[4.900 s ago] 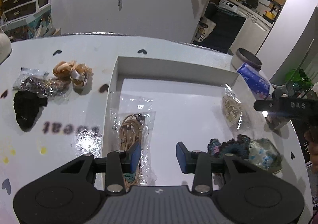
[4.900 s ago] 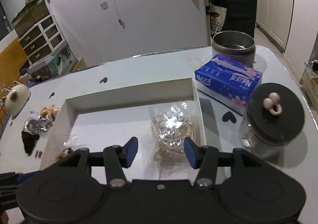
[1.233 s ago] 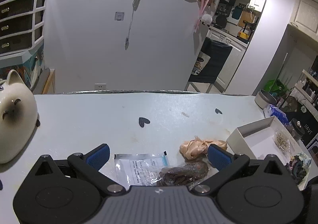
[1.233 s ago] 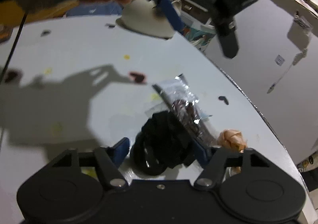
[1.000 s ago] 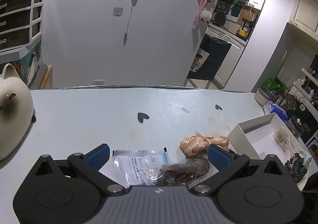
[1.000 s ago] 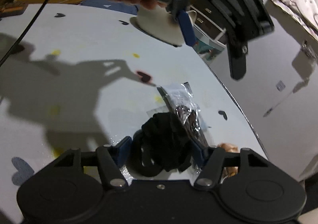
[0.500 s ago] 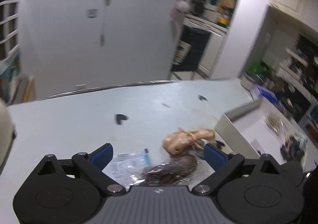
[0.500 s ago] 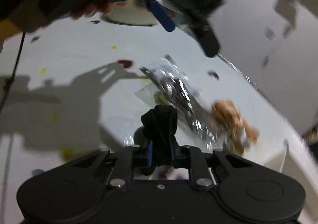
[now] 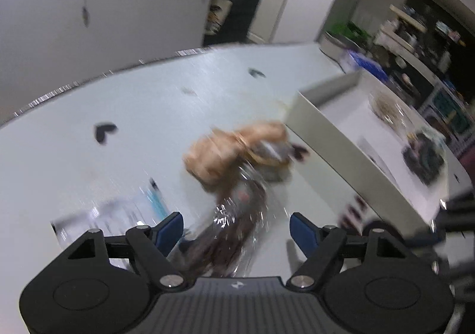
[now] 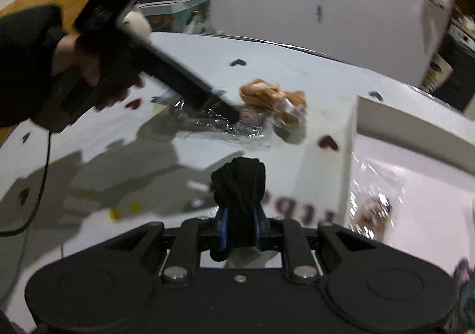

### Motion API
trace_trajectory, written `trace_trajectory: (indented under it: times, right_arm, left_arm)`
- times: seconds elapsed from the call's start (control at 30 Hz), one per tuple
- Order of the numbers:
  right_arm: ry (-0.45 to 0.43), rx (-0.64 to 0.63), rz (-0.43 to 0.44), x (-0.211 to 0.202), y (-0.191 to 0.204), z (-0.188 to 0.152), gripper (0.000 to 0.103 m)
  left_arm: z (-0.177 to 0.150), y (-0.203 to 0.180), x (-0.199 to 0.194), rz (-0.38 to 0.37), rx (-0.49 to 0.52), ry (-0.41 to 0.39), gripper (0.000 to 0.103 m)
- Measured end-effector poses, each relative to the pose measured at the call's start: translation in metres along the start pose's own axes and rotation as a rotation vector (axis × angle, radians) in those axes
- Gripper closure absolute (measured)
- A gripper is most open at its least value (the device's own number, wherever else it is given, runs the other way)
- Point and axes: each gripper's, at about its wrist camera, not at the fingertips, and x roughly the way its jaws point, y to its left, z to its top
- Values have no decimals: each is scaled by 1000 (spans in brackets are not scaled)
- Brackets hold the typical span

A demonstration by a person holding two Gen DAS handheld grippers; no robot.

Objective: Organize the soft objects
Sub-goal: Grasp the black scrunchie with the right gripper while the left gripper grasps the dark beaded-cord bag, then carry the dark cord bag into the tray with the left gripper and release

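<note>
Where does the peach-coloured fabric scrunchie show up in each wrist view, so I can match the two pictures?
Left wrist: peach scrunchie sits mid-frame, just left of the white box's near wall, beyond the clear packet.
Right wrist: it lies upper centre, left of the box, beyond the black fabric held in the fingers.
Shared landmark: the white box.

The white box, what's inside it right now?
In the white box lie a clear bag of pale bands, a dark scrunchie bundle, and a bagged tan item. Blur hides details; its near corner is out of view.
</note>
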Motion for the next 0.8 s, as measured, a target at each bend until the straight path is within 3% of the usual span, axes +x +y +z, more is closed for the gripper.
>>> trace_trajectory:
  times: [0.1,0.23,0.43,0.57,0.63,0.8]
  right_arm:
    - [17,58,-4,-9,-5,-8,85]
    - [34,127,-10,-18,-9,-17,85]
    - [26,183,-23,-23,-13,-19,85]
    - [16,202,-33,-31,-14,-20,85]
    - [10,216,-40,-36,-14,-20,85]
    - [-15,235,-48,-45,-15,-23,85]
  left_arm:
    - [-14,-10,-4,-34,-11,45,35]
    - [-27,-21,-10,-41,-56,55,34]
    - [-17,-34,-2,60,-98,33,35]
    - [-11,-43,14,120,-79,63,36]
    - [-10,-46,18,146,-69,66,55]
    - [-13,-48,15,180,-102,57,68]
